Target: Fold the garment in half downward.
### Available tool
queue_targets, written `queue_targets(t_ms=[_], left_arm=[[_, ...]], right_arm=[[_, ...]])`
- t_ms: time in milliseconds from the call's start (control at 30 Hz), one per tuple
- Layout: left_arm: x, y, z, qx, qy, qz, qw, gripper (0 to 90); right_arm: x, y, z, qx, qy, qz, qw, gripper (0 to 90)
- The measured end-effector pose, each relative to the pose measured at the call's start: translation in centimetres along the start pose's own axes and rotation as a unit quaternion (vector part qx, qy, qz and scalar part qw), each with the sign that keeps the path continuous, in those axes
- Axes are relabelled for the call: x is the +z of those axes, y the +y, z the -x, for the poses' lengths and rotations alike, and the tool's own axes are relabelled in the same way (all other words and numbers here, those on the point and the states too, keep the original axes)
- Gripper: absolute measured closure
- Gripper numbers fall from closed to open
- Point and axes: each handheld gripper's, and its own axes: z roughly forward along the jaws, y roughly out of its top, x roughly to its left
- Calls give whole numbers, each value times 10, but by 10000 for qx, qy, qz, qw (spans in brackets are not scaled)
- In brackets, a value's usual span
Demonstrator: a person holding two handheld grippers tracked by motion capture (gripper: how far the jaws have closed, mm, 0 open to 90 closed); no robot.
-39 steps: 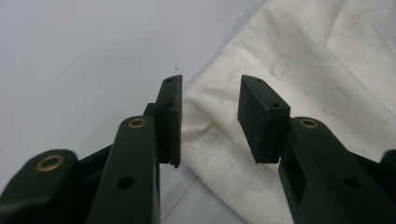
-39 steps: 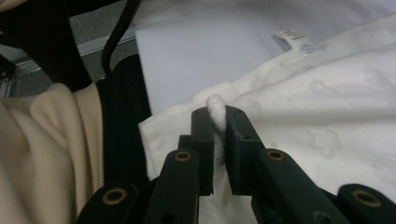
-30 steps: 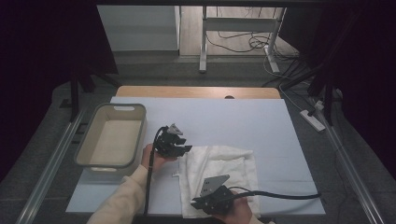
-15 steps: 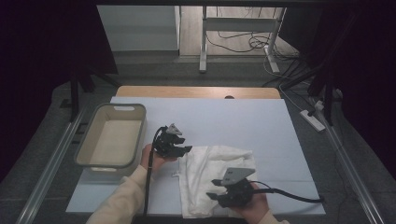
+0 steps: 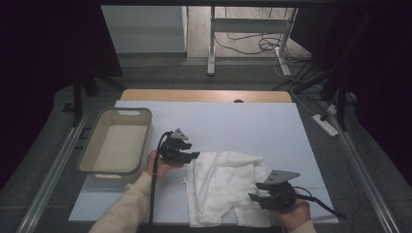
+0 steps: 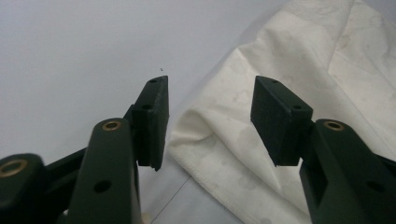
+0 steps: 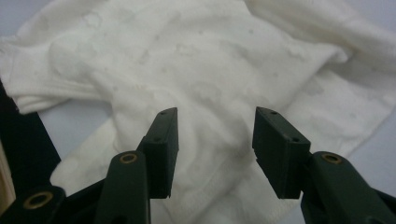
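A crumpled white cloth (image 5: 221, 187) lies on the pale table sheet (image 5: 243, 126), near the front edge. My left gripper (image 5: 193, 156) sits at the cloth's upper left corner. Its jaws have just been opening, and they stand open (image 6: 210, 116) over the cloth's edge (image 6: 224, 140) without pressing on it. My right gripper (image 5: 253, 199) is at the cloth's lower right and points left. Its jaws have also just been opening and stand apart (image 7: 215, 144) above the cloth (image 7: 201, 84), with nothing pinched between them.
A beige plastic basket (image 5: 111, 170) stands on the table's left side, close to the left hand. The table's wooden far edge (image 5: 204, 95) lies beyond the sheet. Cables trail from both grippers toward the front.
The right gripper let go of the cloth and moved right, from the cloth's lower middle to its lower right edge. The left hand stayed put and its jaws widened a little.
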Motion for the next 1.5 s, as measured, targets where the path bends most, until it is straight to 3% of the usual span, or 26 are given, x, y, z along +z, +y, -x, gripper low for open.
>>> queue_targets(t_ms=[167, 200, 300, 333, 567, 833, 1033, 1167, 1233, 1500], left_arm=[[0, 0, 0, -1, -5, -11, 10000, 450], [0, 0, 0, 1, -6, -23, 10000, 445], [1, 0, 1, 5, -3, -35, 10000, 435], [1, 0, 1, 2, -5, -36, 10000, 434], [0, -1, -1, -16, -2, -44, 10000, 431], [0, 0, 0, -15, 6, -52, 10000, 429], [2, 0, 1, -2, -16, -69, 10000, 422], [2, 1, 1, -14, -18, -69, 10000, 412], [2, 1, 0, -42, -18, -54, 10000, 406], [5, 5, -4, -327, -95, 30, 9994, 379]], right_arm=[[2, -4, -2, -36, 67, -225, 9997, 599], [5, -6, -3, -104, 84, -403, 9991, 684], [6, -6, -3, -143, 106, -462, 9988, 763], [6, -7, -3, -182, 136, -497, 9985, 834], [-7, -10, -9, -199, 217, -438, 9986, 868], [-25, -26, -20, -97, 397, -408, 9983, 870], [-26, -31, -21, -4, 483, -439, 9979, 861], [-28, -28, -19, -17, 346, -201, 9992, 666], [-29, -25, -14, 39, 225, 57, 9997, 602], [-21, -10, 16, 336, -117, 639, 9973, 537]])
